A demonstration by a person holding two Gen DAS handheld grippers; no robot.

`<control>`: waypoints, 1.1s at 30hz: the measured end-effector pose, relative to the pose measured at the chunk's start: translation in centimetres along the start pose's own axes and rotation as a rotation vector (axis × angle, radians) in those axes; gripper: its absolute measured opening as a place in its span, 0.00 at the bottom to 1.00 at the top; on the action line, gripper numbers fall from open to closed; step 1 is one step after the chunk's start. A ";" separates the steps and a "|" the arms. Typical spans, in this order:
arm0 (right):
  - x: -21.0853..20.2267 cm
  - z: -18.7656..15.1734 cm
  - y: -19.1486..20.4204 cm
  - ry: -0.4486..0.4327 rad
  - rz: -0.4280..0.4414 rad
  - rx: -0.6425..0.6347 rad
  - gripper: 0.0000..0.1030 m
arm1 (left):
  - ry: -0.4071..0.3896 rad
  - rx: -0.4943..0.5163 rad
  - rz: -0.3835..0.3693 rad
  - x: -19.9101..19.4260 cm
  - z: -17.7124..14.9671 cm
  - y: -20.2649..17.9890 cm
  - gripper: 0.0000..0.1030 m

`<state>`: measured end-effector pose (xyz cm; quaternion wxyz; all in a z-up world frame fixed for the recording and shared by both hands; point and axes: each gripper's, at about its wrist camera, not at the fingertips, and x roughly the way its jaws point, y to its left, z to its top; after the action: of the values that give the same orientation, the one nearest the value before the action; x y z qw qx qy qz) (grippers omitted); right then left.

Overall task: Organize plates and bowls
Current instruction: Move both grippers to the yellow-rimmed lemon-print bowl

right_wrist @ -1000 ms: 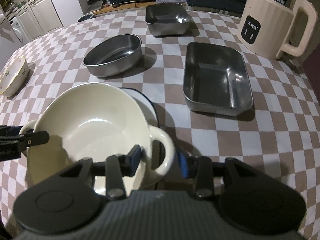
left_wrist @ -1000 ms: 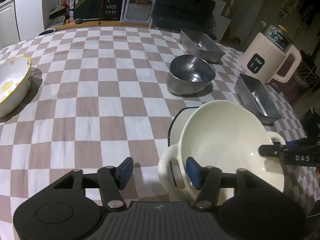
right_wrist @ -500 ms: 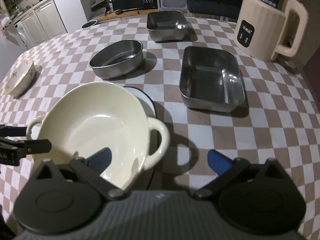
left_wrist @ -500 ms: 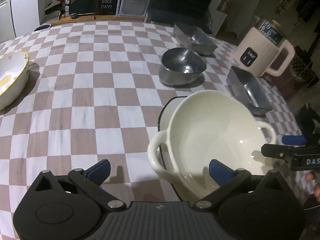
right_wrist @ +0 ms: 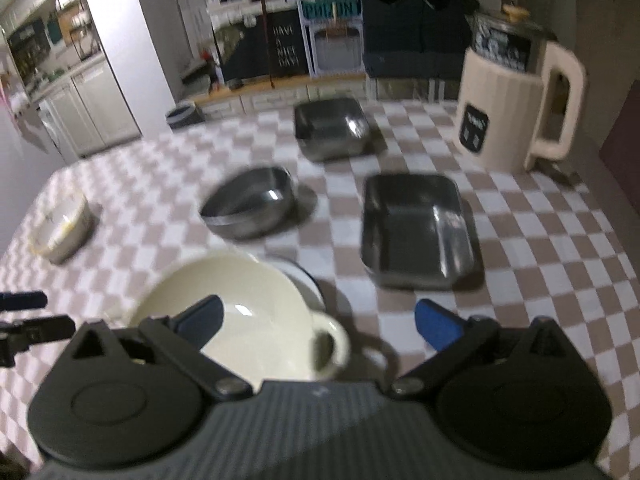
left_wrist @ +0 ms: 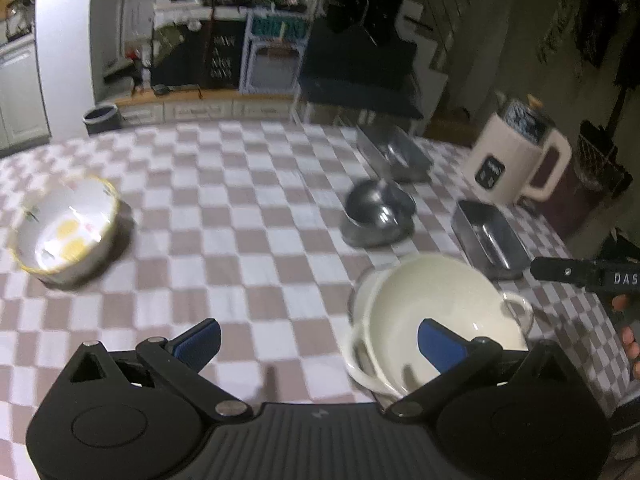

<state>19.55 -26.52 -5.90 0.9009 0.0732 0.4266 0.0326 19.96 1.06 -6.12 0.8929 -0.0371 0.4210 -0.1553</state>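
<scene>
Grippers both gape wide in your hands, gripping nothing: left gripper [left_wrist: 318, 340], right gripper [right_wrist: 320, 320]. Your cream two-handled bowl [right_wrist: 236, 316] sits on the blue-rimmed plate [right_wrist: 310, 280], on the checkered tablecloth [left_wrist: 248, 240], beside the round steel bowl [right_wrist: 250, 204].

The left tool [left_wrist: 318, 342] has a matte black body with a ribbed grey panel at its centre, two round black housings, and angled black link arms fixed by silver screws. Its fingers [left_wrist: 440, 346] carry bright blue pads. The right tool [right_wrist: 318, 320] is built the same, with blue-padded fingers [right_wrist: 436, 326]. White letters "DAS" mark the right tool's side, beside bare fingertips of the person's hand [left_wrist: 628, 336].
</scene>
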 end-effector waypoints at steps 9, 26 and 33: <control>1.7 3.1 5.2 -0.054 0.085 0.015 0.96 | -0.086 -0.048 0.170 -4.0 2.1 5.8 1.00; 9.2 8.9 21.2 -0.060 0.323 -0.119 0.87 | -0.213 -0.317 0.315 -5.7 4.6 20.1 0.90; 15.0 10.7 27.7 0.029 0.388 -0.189 0.61 | -0.188 -0.438 0.293 -2.5 4.6 24.0 0.67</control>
<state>37.44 1.51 -6.21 0.8743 0.0686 0.4124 0.2466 27.87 24.33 -6.01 0.9117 -0.1824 0.3605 0.0744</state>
